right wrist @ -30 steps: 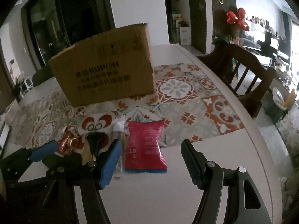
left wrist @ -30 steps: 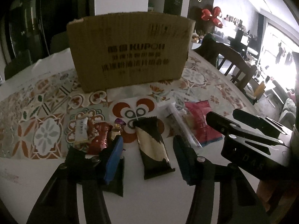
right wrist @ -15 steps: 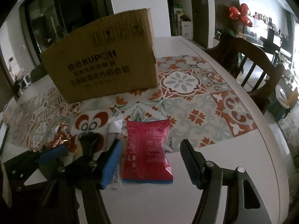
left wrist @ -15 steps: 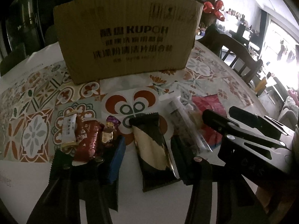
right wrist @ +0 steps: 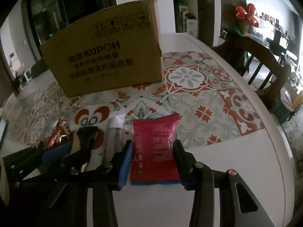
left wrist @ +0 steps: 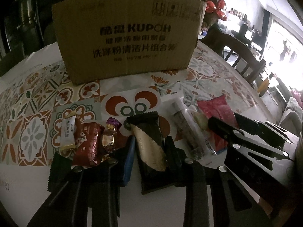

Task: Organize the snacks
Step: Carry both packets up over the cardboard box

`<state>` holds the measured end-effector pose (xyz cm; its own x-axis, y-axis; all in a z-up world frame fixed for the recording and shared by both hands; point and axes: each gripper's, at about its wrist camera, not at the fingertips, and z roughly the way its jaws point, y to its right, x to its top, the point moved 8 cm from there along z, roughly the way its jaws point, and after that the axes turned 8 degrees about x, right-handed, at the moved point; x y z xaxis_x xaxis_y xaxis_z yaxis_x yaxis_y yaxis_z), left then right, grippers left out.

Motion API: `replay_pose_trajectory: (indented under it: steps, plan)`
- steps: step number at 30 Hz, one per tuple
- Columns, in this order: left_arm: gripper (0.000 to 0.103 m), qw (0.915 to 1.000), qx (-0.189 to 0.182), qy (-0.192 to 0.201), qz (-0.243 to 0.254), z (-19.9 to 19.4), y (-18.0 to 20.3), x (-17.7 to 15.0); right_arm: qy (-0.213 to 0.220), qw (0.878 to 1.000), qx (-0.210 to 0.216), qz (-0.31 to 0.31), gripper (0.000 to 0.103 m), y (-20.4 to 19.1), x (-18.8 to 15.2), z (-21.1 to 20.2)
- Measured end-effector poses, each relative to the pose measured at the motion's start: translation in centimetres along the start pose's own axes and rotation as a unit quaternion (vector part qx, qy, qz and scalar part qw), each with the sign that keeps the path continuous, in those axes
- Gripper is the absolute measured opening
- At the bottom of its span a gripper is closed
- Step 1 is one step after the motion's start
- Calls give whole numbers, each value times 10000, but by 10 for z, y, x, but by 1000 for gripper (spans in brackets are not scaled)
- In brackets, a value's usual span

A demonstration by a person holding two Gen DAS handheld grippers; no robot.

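Observation:
My left gripper has its jaws closing, and the pads touch both long sides of a black and gold snack bar lying on the table. In the right wrist view my right gripper is closing too, its pads against the sides of a red snack packet. The two grippers work side by side: the right gripper shows at the right of the left wrist view. The left gripper shows at the left of the right wrist view. A brown cardboard box stands upright behind the snacks.
Left of the bar lie a white candy, a dark red wrapper and a purple and gold candy. A clear long pack lies between bar and red packet. A wooden chair stands past the table's right edge.
Both pairs of jaws have narrowed from wide apart until the pads meet the snack between them. Both views have drawn slightly nearer to the snacks and the box.

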<state>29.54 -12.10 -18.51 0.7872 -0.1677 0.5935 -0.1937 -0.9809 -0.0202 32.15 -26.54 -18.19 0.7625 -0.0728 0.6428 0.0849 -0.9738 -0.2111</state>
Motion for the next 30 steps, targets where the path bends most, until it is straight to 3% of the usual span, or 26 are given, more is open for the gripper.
replay_pose_trajectory:
  steps: [17,30]
  plan:
    - [31,9983,-175,551,-66,-53,-4,18,424,9991,55,-66,41,-11,11,-40]
    - [31,9910,-168,1320,-118,-110,-22,54,1089,9935,215,-258,41,-32,47,-84]
